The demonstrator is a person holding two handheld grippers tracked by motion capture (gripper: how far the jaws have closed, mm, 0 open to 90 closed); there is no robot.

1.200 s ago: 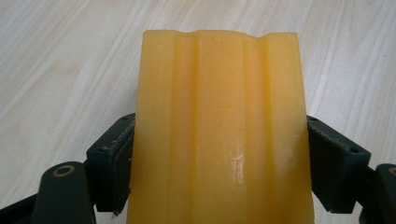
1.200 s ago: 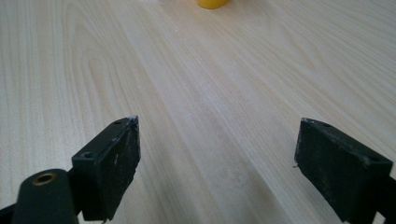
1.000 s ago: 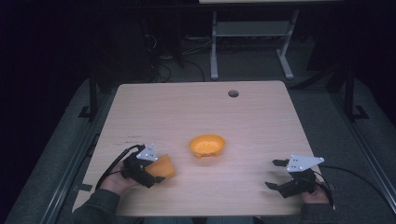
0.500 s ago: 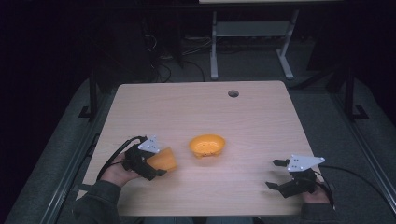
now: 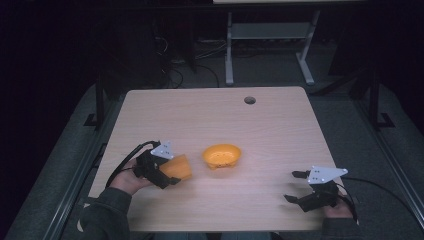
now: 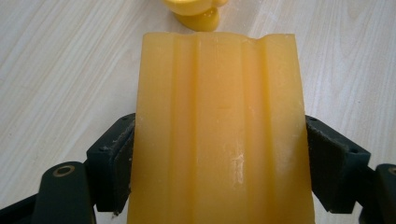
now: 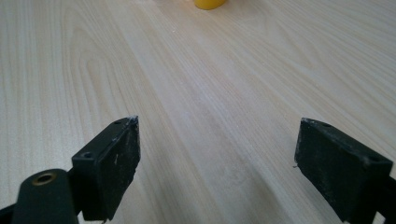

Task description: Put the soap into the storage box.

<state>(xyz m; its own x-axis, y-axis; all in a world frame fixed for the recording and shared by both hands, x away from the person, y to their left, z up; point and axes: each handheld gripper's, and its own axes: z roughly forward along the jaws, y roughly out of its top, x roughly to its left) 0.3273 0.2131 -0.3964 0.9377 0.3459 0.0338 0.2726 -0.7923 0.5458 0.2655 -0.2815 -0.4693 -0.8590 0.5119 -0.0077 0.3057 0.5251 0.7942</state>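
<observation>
An orange ribbed cup (image 5: 182, 167) is clamped sideways in my left gripper (image 5: 171, 170), at the front left of the wooden table (image 5: 260, 125). In the left gripper view the cup (image 6: 219, 126) sits between both black jaws of that gripper (image 6: 219, 172), which press on its sides. An orange bowl (image 5: 221, 155) stands upright on the table just right of the cup, a short gap away; its base (image 6: 196, 10) shows beyond the cup. My right gripper (image 5: 292, 186) stays at the front right, open, with bare table between the jaws (image 7: 217, 154).
A round cable hole (image 5: 249, 100) lies near the table's far edge. The bowl's edge (image 7: 210, 3) shows far ahead in the right gripper view. A white metal stand (image 5: 265, 45) is on the dark floor behind the table. Bare wood spreads between the bowl and the right gripper.
My left gripper has carried the cup forward and slightly to the right, closer to the bowl. The right gripper has stayed in place.
</observation>
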